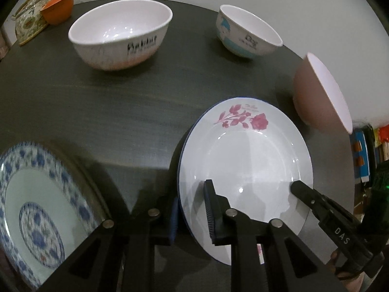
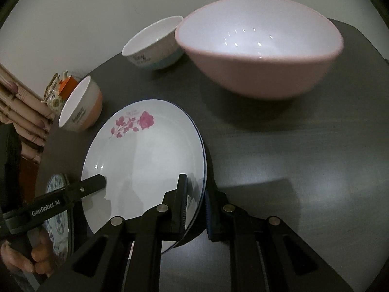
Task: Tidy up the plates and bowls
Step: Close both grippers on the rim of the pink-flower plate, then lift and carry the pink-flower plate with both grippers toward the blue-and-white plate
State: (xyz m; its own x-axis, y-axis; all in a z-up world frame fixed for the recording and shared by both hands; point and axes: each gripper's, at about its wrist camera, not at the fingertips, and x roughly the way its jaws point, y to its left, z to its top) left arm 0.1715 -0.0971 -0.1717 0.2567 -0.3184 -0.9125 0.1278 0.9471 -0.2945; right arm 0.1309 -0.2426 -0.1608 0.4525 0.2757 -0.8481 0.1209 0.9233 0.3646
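A white plate with a pink rose and a thin blue edge (image 1: 245,160) (image 2: 145,155) hangs just above the dark table (image 1: 121,112), casting a shadow on it. My left gripper (image 1: 192,194) is shut on its left rim, one pad above and one below. My right gripper (image 2: 195,185) is shut on the opposite rim. Each wrist view shows the other gripper's fingers (image 1: 306,194) (image 2: 92,182) on the far edge. A blue-and-white patterned plate (image 1: 36,206) (image 2: 58,219) lies to the left.
A pink bowl (image 1: 316,92) (image 2: 257,48) stands close behind the held plate. Farther back are a white bowl with a peach base (image 1: 121,34) (image 2: 80,104) and a small blue-printed bowl (image 1: 245,31) (image 2: 155,46). A teapot (image 1: 29,17) and an orange cup (image 1: 58,7) occupy the far left corner.
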